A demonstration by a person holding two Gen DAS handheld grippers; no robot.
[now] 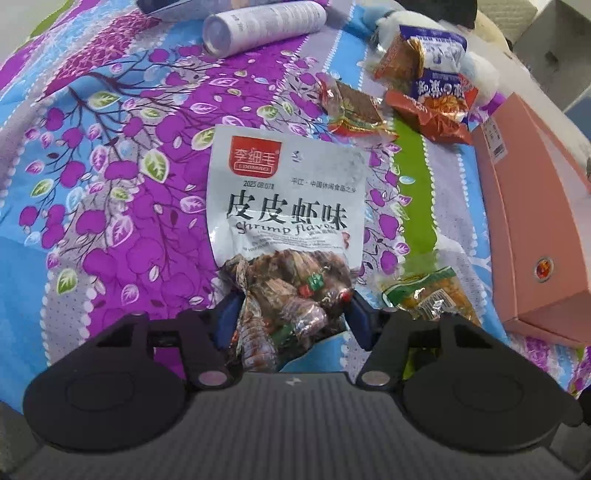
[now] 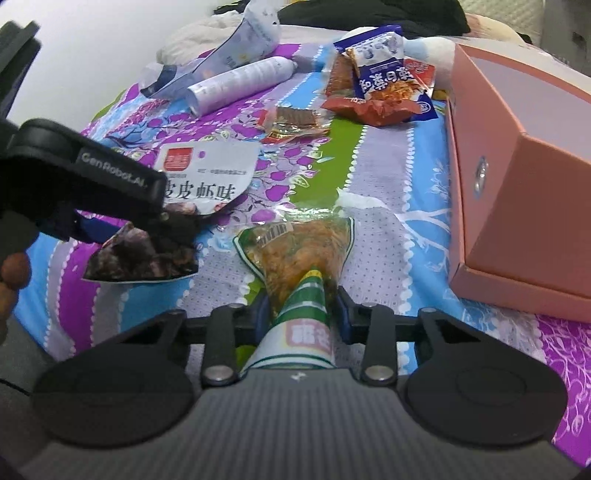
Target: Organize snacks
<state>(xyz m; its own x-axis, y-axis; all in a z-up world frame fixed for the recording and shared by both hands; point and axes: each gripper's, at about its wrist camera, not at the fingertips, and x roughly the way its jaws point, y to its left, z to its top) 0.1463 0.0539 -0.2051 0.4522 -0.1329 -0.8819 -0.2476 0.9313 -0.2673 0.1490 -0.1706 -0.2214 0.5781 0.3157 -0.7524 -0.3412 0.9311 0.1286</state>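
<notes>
Left hand-held gripper [image 1: 291, 317] nearest in its own view, blue pads [image 1: 227, 317] pressed on both sides of the lower end of the shrimp-flavour snack bag [image 1: 284, 206], clamped on it. The bag's white printed part stretches away from the gripper over the floral bedsheet [image 1: 110, 166].

Right hand-held gripper [image 2: 299, 314] likewise clamped: its pads squeeze the narrow, pinched end of the green-and-yellow snack pouch [image 2: 299, 247], whose wider end fans out on the sheet ahead. From the left wrist the same pouch lies just right of the shrimp bag.

In the right wrist view the left hand-held gripper comes in from the left, tip on the dark end of the shrimp bag.

Pink box [image 2: 517, 166] sits to the right of both snacks, near the pouch, not touching it.

Farther out: small red-brown packet [image 1: 354, 110] on the sheet beyond the shrimp bag; behind it a loose pile of red and blue snack packets [image 1: 436, 96], overlapping each other.

Farthest: white cylindrical bottle [image 1: 258, 26] lying on its side, a crumpled white-blue bag [image 2: 236, 51] just behind it.
</notes>
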